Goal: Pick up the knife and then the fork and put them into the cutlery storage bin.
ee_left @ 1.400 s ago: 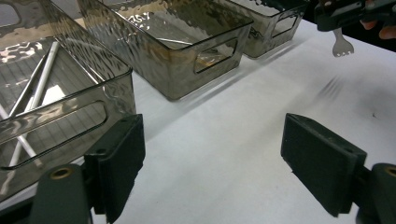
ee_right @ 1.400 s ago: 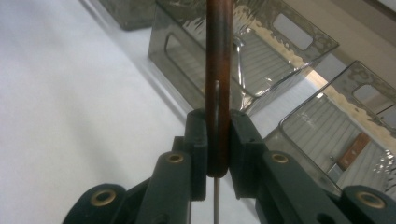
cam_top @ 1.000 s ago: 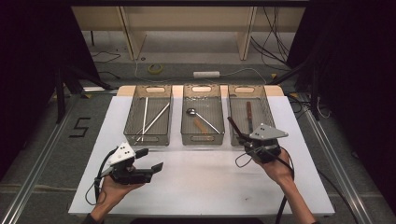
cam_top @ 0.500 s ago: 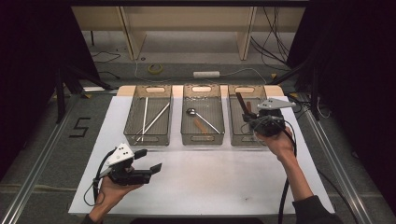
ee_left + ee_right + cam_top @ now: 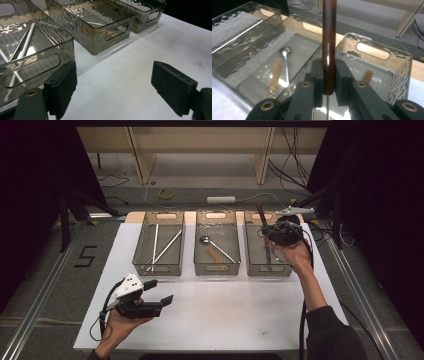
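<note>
My right gripper [image 5: 272, 231] hangs over the right clear bin [image 5: 252, 270], shut on a brown-handled utensil [image 5: 261, 214] whose handle sticks up and away. In the right gripper view the dark wooden handle [image 5: 329, 30] stands upright between the two pads of the right gripper [image 5: 328, 72], with a thin metal edge running down its front. My left gripper [image 5: 156, 295] rests open near the table's front left, level, with nothing between its jaws. The left gripper view has that gripper [image 5: 113, 82] over bare white table, facing the bins.
Three clear bins stand in a row. The left bin [image 5: 157, 270] holds white sticks [image 5: 155, 245]. A metal spoon [image 5: 205, 239] and a wooden-handled one lie in the middle bin [image 5: 217, 270]. Another brown-handled piece [image 5: 368, 75] lies in the right bin. White table [image 5: 235, 315] lies in front.
My right hand has carried the brown-handled utensil away from the person and a little upward, from the bin's near end to over its far half. The left hand has stayed put.
</note>
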`<move>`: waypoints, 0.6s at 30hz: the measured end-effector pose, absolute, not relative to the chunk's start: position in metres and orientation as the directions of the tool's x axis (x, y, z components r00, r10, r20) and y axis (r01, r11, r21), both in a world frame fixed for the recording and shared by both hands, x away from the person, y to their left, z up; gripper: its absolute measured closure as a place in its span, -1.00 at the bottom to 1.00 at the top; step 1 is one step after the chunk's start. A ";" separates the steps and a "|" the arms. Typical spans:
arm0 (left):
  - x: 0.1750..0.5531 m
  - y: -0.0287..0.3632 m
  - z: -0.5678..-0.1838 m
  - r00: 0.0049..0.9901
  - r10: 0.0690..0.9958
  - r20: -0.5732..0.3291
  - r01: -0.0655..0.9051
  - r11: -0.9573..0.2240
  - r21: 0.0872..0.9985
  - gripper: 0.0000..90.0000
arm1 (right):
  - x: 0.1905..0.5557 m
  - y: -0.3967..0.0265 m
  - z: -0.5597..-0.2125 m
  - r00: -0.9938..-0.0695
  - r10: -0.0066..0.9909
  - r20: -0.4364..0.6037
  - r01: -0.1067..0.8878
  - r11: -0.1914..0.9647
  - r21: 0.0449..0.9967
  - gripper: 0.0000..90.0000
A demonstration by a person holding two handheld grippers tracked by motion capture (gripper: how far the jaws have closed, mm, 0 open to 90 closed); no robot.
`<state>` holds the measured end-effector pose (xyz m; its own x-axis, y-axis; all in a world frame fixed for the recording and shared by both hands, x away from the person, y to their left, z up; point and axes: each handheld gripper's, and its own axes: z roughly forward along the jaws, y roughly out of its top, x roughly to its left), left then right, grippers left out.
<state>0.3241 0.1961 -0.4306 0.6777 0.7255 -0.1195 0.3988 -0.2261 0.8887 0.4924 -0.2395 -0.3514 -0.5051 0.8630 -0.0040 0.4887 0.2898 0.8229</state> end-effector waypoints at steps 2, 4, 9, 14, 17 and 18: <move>0.324 0.196 -0.431 0.678 0.725 -0.120 0.400 -0.227 0.888 -0.55 | 0.499 -0.239 -0.353 -0.496 0.869 0.005 0.500 0.281 0.819 0.77; 0.324 0.195 -0.431 0.678 0.725 -0.120 0.402 -0.230 0.886 -0.56 | 0.505 -0.239 -0.356 -0.480 0.877 0.008 0.515 0.274 0.812 0.78; 0.324 0.196 -0.431 0.679 0.724 -0.122 0.403 -0.229 0.886 -0.56 | 0.516 -0.239 -0.367 -0.452 0.892 0.003 0.548 0.275 0.790 0.78; 0.324 0.196 -0.431 0.678 0.724 -0.123 0.405 -0.229 0.885 -0.56 | 0.522 -0.241 -0.373 -0.433 0.902 -0.002 0.564 0.272 0.780 0.78; 0.324 0.195 -0.431 0.680 0.723 -0.122 0.405 -0.231 0.885 -0.56 | 0.525 -0.242 -0.376 -0.420 0.908 -0.006 0.577 0.272 0.770 0.78; 0.324 0.195 -0.431 0.680 0.723 -0.122 0.404 -0.230 0.885 -0.56 | 0.526 -0.242 -0.377 -0.417 0.909 -0.006 0.580 0.271 0.768 0.78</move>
